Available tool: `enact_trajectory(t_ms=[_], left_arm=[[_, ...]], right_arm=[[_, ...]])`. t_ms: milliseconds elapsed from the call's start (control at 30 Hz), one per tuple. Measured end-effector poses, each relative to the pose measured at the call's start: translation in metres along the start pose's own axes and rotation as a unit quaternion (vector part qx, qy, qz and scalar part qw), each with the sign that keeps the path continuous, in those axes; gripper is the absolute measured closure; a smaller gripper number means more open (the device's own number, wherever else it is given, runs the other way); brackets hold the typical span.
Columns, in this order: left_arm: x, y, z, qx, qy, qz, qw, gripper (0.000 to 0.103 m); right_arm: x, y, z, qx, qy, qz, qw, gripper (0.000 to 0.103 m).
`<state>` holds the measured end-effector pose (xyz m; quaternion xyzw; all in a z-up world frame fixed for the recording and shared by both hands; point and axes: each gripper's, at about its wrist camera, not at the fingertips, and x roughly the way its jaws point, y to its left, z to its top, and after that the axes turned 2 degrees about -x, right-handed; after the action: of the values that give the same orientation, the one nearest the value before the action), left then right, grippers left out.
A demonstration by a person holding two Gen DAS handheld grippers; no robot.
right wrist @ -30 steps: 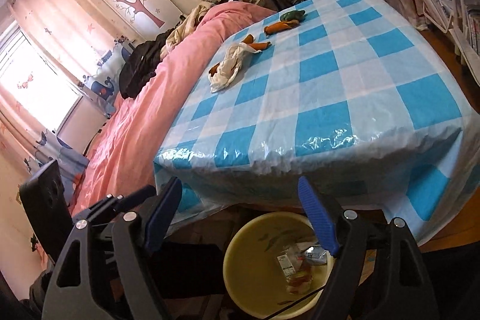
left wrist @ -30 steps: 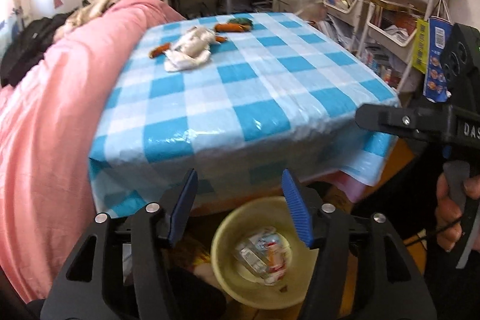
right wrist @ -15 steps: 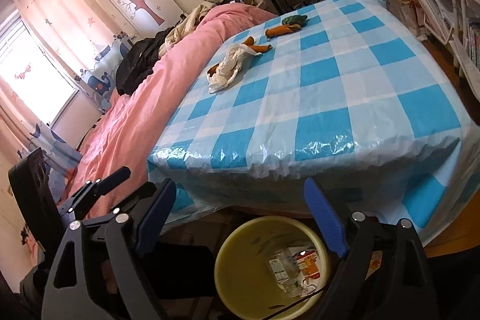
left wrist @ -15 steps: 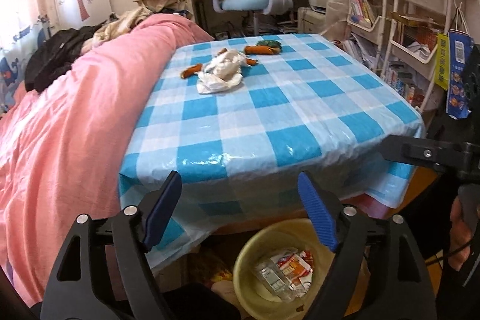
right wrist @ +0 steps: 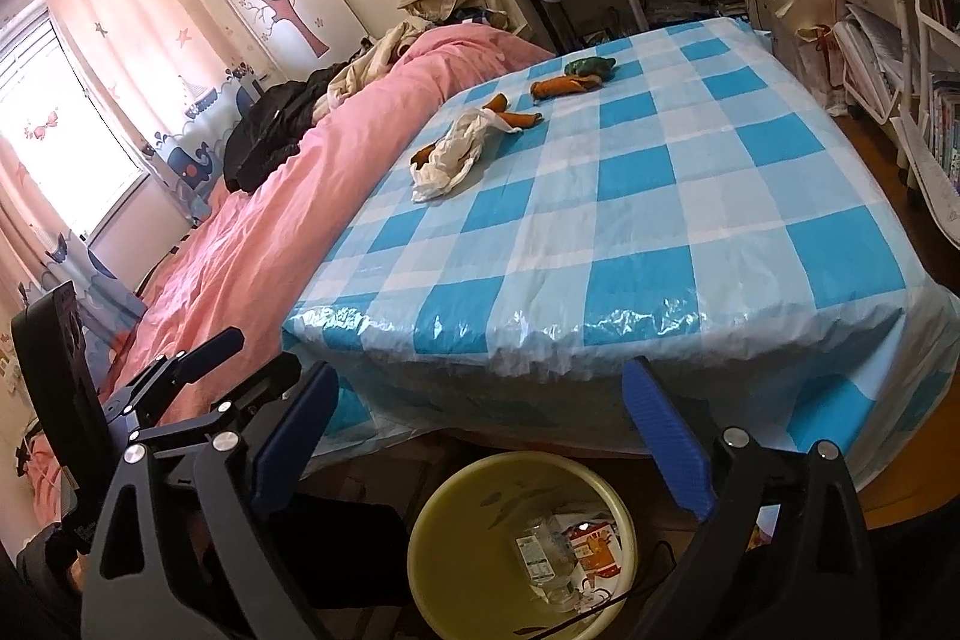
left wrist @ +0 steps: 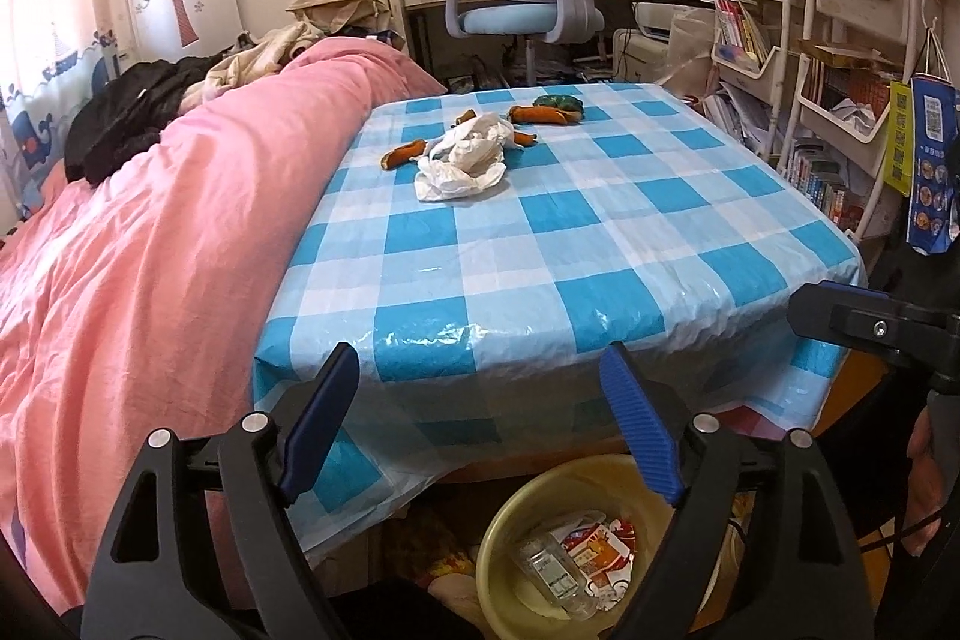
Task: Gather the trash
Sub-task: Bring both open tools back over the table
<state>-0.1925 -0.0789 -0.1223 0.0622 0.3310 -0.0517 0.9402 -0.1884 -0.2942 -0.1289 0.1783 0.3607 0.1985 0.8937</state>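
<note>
Glossy blue-white checked tablecloth [left wrist: 540,244] holds crumpled white plastic bag [left wrist: 465,157] among orange peel scraps [left wrist: 540,114], far end. Round yellow bin [right wrist: 456,538] below near edge contains clear bottle [right wrist: 543,559], wrappers. Left gripper [left wrist: 480,418] and right gripper [right wrist: 480,436] both spread apart, empty, ribbed blue pads.

I see a surface under a glossy blue-and-white checked plastic cloth [left wrist: 540,244], a crumpled white plastic bag [left wrist: 465,157] with orange peel scraps [left wrist: 540,114], a pink bed quilt [left wrist: 150,250], a round yellow bin [right wrist: 474,538], and blue ribbed fingers [left wrist: 636,427].
</note>
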Motion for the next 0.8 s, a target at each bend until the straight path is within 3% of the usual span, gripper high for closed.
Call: enact_trajectory(t_ms=[500,800], left_arm=[[0.002,-0.001,0.002,0.001,-0.008,0.003,1.0,0.02],[0.025,0.01,0.038,-0.024,-0.017,-0.007,0.9995,0.02]], right_arm=[[0.006,0.005,0.001,-0.012,0.001,-0.002,1.0,0.011],[0.014,0.016,0.046,-0.071,-0.009,-0.01,0.997,0.011]])
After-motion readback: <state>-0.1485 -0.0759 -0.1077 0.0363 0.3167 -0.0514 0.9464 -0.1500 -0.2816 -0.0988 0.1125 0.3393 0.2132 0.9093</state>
